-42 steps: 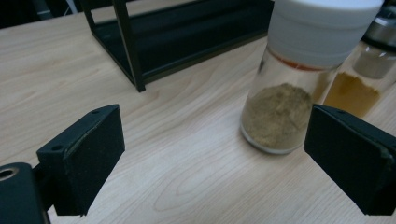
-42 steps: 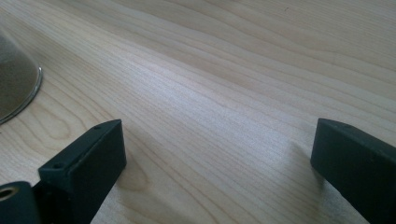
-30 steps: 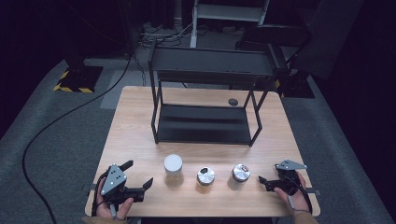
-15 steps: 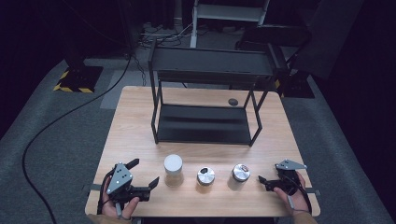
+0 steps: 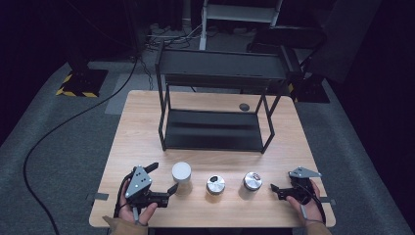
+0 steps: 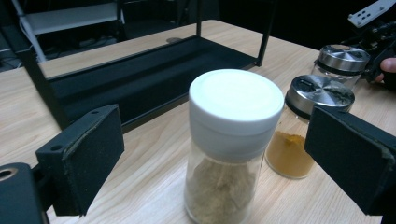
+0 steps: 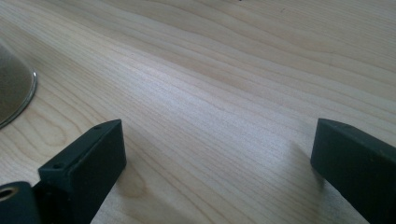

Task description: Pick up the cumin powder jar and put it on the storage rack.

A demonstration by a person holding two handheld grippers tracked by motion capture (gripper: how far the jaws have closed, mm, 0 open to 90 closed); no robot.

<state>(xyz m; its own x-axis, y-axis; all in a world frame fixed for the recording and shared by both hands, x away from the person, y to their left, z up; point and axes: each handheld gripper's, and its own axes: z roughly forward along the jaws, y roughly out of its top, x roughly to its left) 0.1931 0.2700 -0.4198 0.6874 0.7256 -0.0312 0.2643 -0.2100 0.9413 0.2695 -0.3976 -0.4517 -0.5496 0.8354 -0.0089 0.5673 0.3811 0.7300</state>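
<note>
Left gripper: jaws wide apart, one on each side of the white-lid jar, neither touching it; held low at the table's near left.
White-lid jar: upright on the table, leftmost of three in a row near the front edge; clear glass, pale brown powder inside.
Middle jar: metal lid, orange powder; just beside the white-lid jar.
Third jar: metal lid, near the right gripper.
Right gripper: jaws spread, nothing between them but bare wood; resting at the near right, apart from the third jar.
Rack: black, two-tier, standing behind the jars.
</note>
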